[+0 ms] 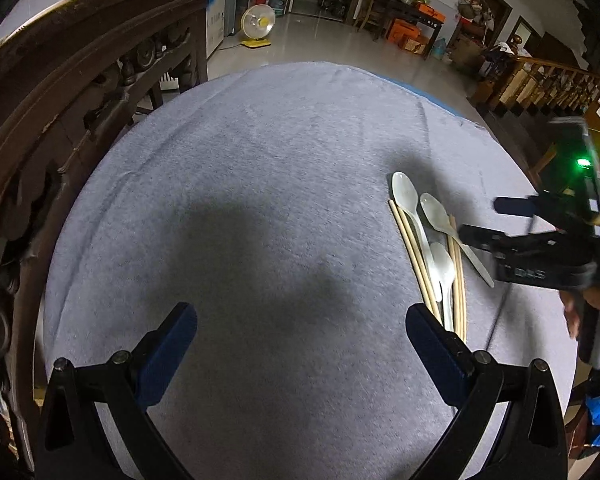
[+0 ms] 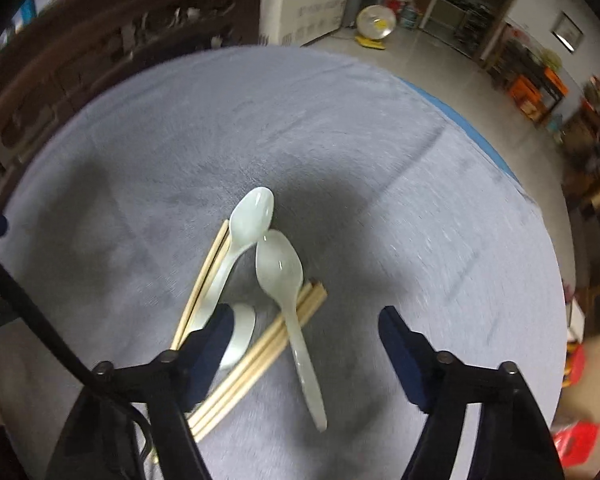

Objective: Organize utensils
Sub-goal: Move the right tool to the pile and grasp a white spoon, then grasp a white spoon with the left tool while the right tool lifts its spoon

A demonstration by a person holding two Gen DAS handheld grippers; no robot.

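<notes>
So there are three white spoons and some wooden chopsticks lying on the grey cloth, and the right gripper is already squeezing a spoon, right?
Not quite. The right gripper is open, squeezing nothing; its fingers sit either side of one spoon's handle, as the right wrist view shows. The three white spoons and wooden chopsticks do lie on the grey cloth.

Dim indoor light from overhead; the grey table cover (image 1: 260,160) is unevenly lit, with broad soft-edged dark shadows across its middle in both views. Small glare spots on the bowls of the white spoons (image 2: 278,264); a green indicator light (image 1: 583,162) blooms on the right gripper's body in the left wrist view. Strong fisheye bending and black vignette at all corners; right wrist view motion-smeared, worst towards its right edge, left wrist view sharper
</notes>
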